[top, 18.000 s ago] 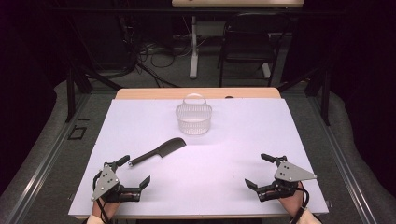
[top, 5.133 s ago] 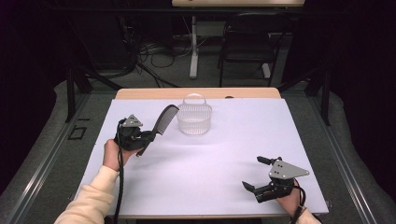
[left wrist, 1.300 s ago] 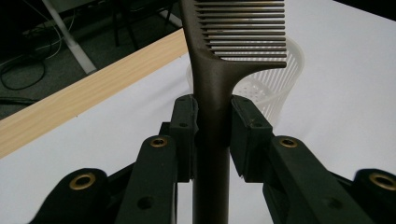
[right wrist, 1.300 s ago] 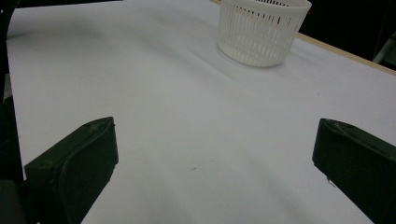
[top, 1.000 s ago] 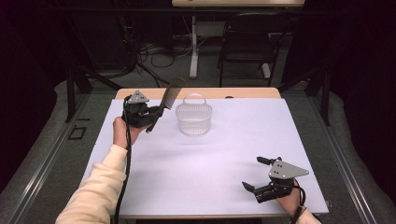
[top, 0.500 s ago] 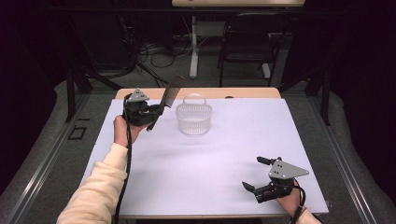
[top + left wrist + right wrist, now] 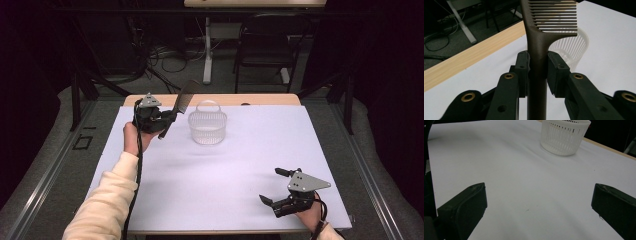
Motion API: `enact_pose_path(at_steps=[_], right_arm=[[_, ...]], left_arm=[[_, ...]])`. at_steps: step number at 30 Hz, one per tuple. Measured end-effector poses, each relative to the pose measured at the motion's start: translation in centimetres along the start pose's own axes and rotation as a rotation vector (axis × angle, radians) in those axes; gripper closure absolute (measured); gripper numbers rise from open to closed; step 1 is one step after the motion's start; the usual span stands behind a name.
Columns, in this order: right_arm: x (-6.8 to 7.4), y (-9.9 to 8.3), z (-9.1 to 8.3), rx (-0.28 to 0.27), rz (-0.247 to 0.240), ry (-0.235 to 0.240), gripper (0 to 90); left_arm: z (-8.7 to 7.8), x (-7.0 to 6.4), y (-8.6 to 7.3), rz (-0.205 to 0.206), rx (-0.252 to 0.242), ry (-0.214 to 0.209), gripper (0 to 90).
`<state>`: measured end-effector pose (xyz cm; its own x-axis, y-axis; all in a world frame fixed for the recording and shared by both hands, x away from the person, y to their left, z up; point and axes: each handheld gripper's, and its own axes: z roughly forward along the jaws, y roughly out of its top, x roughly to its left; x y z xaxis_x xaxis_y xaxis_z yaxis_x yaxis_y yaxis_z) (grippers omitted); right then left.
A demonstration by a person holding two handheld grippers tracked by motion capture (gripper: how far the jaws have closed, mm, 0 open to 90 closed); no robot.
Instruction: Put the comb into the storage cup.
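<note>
Comb (image 7: 537,47) clamped in left gripper (image 7: 537,72) beside unlabelled white basket (image 7: 207,127).

A black chair (image 7: 262,45) and tangled cables (image 7: 160,55) sit beyond the table (image 7: 250,99).

A dark plastic comb (image 7: 183,100) is held above the white-covered worktop (image 7: 240,165) just left of the white slatted plastic basket (image 7: 207,126), with the right tongs (image 7: 274,187) well apart at the near right.

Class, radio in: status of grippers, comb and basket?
Left gripper shut on comb, raised beside basket. Right gripper open, low over table. Nothing between comb and basket.
</note>
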<state>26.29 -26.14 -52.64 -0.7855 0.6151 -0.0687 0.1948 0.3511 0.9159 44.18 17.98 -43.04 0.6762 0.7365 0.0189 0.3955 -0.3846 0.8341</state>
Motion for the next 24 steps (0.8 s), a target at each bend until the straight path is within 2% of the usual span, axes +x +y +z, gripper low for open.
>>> enact_pose_path(at_steps=[24], right_arm=[[0.0,0.0,0.1,-0.001,0.003,0.003,0.0]], left_arm=[[0.8,-0.1,1.3,0.011,-0.005,0.004,72.2]])
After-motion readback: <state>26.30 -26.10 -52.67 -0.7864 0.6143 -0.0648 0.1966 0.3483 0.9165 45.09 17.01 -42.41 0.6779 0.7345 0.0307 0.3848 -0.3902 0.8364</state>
